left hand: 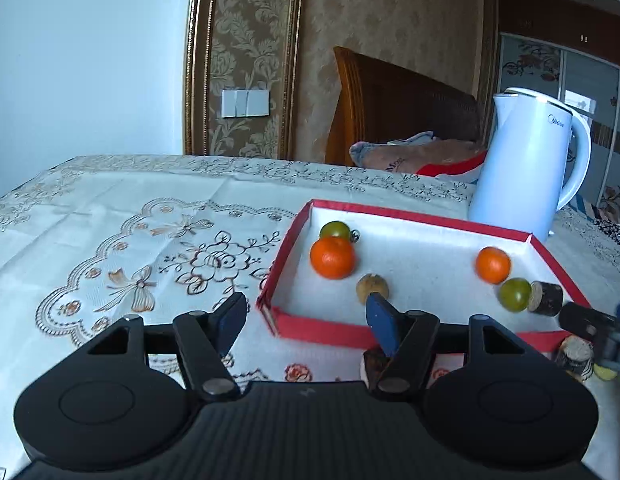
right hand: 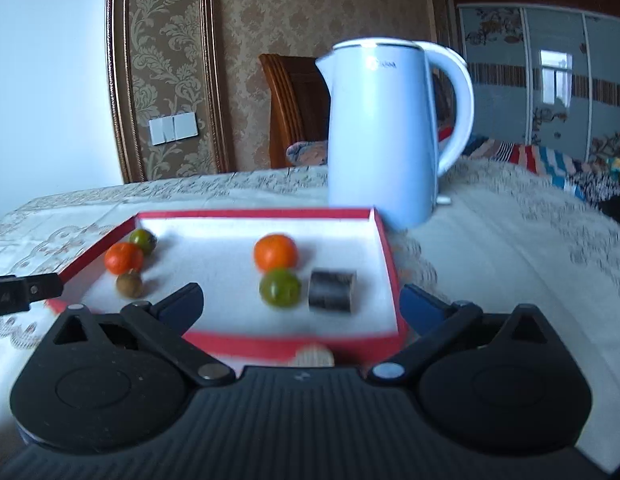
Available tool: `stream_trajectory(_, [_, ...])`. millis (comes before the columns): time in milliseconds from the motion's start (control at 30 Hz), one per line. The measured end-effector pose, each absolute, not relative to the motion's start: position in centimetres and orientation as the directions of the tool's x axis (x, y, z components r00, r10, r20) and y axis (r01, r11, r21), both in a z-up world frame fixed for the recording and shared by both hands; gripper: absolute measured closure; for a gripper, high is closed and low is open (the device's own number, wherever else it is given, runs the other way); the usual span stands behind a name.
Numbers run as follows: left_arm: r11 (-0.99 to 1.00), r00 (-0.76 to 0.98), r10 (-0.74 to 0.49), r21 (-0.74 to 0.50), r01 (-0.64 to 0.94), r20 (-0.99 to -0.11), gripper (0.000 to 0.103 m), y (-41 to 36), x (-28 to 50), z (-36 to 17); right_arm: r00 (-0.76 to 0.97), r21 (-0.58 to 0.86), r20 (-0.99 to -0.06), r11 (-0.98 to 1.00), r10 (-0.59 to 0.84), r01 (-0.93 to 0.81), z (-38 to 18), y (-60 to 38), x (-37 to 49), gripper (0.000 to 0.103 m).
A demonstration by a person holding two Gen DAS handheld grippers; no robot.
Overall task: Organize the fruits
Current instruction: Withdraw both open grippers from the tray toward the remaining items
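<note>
Both grippers, left (left hand: pixel 306 322) and right (right hand: pixel 302 308), hold jaws apart, empty, near the red tray (right hand: pixel 389 264). Fruits lie inside: orange (right hand: pixel 275 252), green fruit (right hand: pixel 280 288). Placement appears finished; next, withdraw.

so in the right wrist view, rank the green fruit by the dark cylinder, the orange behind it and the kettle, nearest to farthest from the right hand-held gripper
1. Green fruit, in the red-rimmed tray, near its front edge, just ahead of the right hand-held gripper.
2. Orange, directly behind the green fruit, mid-tray.
3. Kettle, beyond the tray's back right corner, on the tablecloth.
</note>
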State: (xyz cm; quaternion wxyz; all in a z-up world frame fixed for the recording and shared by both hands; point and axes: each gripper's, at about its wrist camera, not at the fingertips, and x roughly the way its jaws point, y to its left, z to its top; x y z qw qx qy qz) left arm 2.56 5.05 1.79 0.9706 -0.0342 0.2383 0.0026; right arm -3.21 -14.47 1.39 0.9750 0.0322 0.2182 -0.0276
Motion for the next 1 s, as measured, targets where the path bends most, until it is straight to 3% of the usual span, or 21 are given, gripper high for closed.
stream_trajectory(200, [0.999,0.877,-0.014,-0.035,-0.003,-0.48,0.037,4.0,2.4,1.2,0.921,0.03,-0.383,0.996,-0.07,0.088,0.7,-15.0,-7.1,0.0])
stream_trajectory(500, [1.0,0.873,-0.008,0.008,0.013,-0.488,0.037,2.8,1.7,0.6,0.934,0.132,-0.348,0.981,-0.088,0.141,0.5,-17.1,-8.2,0.0])
stream_trajectory(1000, [1.0,0.856,-0.002,0.015,0.011,-0.517,0.037,2.6,2.2,0.1,0.919,0.082,-0.382,0.986,-0.102,0.143,0.2,-16.2,-7.7,0.0])
